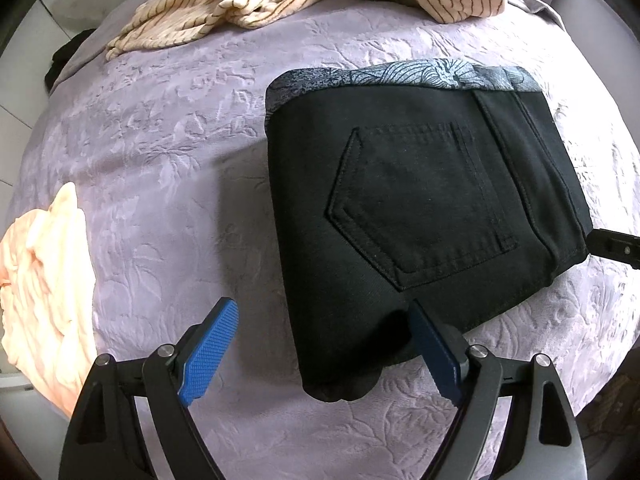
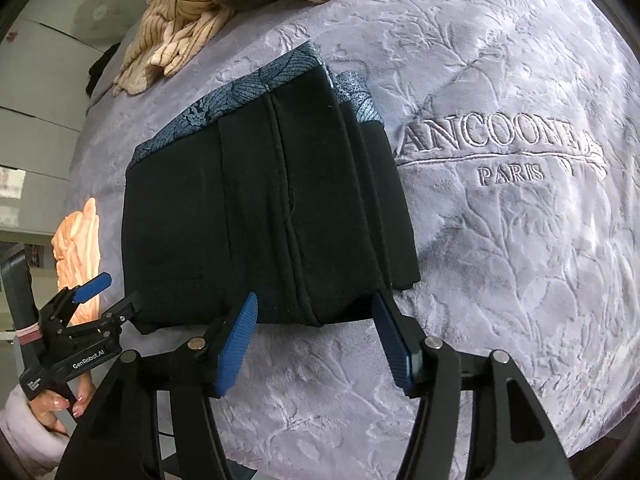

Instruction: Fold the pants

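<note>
Black pants lie folded into a compact block on the lilac bedspread, back pocket up, with a blue-grey patterned waistband at the far edge. They also show in the right wrist view. My left gripper is open, its blue pads straddling the near left corner of the fold without closing on it. It also shows at the left of the right wrist view. My right gripper is open at the near edge of the pants. Its tip shows at the right of the left wrist view.
A striped cream garment is heaped at the far side of the bed. A peach cloth lies at the left edge. The bedspread carries embroidered lettering right of the pants. The bed's edges curve off on both sides.
</note>
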